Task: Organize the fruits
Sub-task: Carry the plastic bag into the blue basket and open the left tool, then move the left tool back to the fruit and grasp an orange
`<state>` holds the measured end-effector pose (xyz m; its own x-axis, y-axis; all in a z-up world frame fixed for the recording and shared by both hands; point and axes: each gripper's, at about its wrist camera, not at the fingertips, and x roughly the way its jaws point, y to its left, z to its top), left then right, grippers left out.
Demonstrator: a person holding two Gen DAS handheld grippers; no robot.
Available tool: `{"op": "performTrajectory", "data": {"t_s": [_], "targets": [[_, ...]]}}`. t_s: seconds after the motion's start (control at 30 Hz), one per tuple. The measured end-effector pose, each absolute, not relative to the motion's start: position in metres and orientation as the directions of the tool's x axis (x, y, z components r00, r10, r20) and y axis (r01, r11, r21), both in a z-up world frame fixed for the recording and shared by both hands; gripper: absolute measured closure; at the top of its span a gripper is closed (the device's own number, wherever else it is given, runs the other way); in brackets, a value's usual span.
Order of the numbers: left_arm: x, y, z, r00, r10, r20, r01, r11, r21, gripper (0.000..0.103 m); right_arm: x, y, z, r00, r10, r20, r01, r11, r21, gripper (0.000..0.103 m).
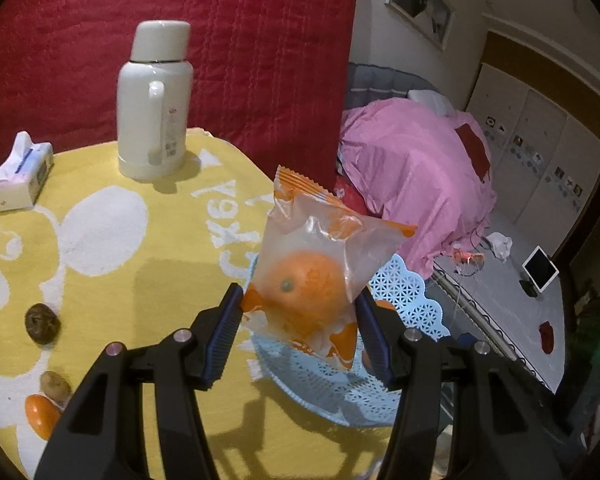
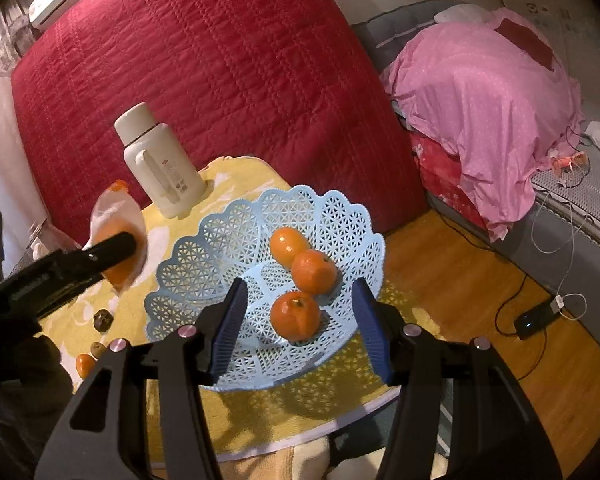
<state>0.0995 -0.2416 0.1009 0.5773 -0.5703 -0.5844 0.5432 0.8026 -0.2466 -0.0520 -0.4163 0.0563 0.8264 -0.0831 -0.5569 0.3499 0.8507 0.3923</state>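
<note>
Left gripper (image 1: 300,320) is clamped on a wrapped orange (image 1: 306,284), blue pads pressing the fruit through its plastic wrapper from both sides, held in the air above the near-left rim of the light-blue lattice fruit basket (image 1: 400,292). Right gripper (image 2: 298,320) is unclenched with nothing between its pads, hovering over the basket (image 2: 204,256), which sits at the right edge of the round table under a yellow towel (image 2: 236,176). Three bare oranges (image 2: 312,272) already lie in the basket bowl. Handling guess: fruit is firm and moderately heavy, but the film is slick and loose (top flap sticks up free, nothing to grab there), so grip has to stay across the orange's widest part, not on the crimped seal, or it may slide inside the bag. Squeeze looks adequate, not crushing. Left over near the towel's left edge: one small orange (image 1: 40,414) and two brownish small fruits (image 1: 42,322), kind unclear, probably softer, so take gently. White thermos (image 1: 154,100) stands at the far edge, well apart from the basket.
</note>
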Motion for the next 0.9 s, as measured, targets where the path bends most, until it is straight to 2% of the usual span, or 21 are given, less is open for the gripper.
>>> {"op": "performTrajectory", "data": {"t_s": [0.07,0.1,0.13,0.2,0.7,0.9], "targets": [[0.103,-0.245,0.098,0.568,-0.569,-0.594,0.536,0.804,-0.257,0.046,-0.053,-0.416,0.057,0.828,-0.085,-0.554,0.350,0.850,0.393,0.047],[0.104,-0.246,0.096,0.568,-0.569,-0.595,0.531,0.805,-0.263,0.042,-0.053,-0.416,0.057,0.828,-0.086,-0.554,0.350,0.851,0.392,0.047],[0.105,-0.245,0.096,0.571,-0.570,-0.591,0.529,0.806,-0.267,0.033,-0.053,-0.416,0.057,0.828,-0.086,-0.553,0.350,0.851,0.392,0.047],[0.105,-0.241,0.098,0.590,-0.574,-0.569,0.528,0.806,-0.267,0.027,-0.053,-0.415,0.057,0.829,-0.086,-0.553,0.348,0.853,0.390,0.047],[0.110,-0.209,0.097,0.626,-0.528,-0.573,0.459,0.844,-0.276,0.026,-0.056,-0.400,0.063,0.841,-0.056,-0.538,0.308,0.867,0.392,0.047],[0.110,-0.191,0.100,0.653,-0.504,-0.565,0.432,0.861,-0.268,0.021,-0.056,-0.386,0.068,0.851,-0.013,-0.525,0.259,0.881,0.397,0.045]]}}
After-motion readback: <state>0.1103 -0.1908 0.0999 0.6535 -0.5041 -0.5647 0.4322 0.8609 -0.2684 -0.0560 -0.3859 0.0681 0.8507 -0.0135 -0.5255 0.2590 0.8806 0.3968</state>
